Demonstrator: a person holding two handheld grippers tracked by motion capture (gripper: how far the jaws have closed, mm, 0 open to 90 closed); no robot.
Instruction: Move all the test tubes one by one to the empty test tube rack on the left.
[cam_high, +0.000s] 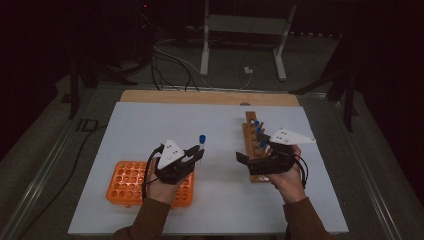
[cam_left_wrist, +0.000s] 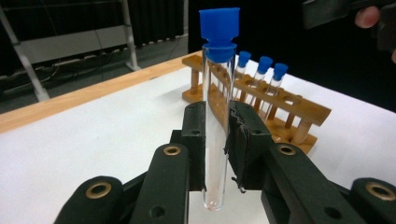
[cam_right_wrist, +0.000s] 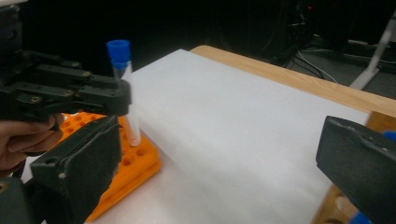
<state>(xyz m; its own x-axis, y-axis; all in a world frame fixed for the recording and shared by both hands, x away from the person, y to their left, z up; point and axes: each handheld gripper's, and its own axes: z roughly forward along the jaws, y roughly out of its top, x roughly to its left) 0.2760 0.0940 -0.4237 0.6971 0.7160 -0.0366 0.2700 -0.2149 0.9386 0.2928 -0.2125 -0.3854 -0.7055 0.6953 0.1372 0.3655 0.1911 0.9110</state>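
Blue-capped test tube (cam_left_wrist: 215, 116) is clamped upright in the left gripper (cam_left_wrist: 217, 140), just beside the orange rack (cam_high: 125, 182). The right gripper (cam_right_wrist: 219, 154) is held wide open and empty, well apart from that rack, over the wooden rack (cam_high: 252, 142)

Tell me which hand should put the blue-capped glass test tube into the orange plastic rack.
Left. Its tool already clamps the blue-capped glass test tube upright, close to the orange plastic rack. The right tool is open, empty, by the wooden rack.

I see a clear tube (cam_left_wrist: 215, 135) with a blue cap (cam_left_wrist: 219, 29), an orange rack (cam_high: 125, 182), a brown wooden rack (cam_left_wrist: 285, 105), a white surface (cam_high: 220, 130), black grippers (cam_left_wrist: 217, 133).
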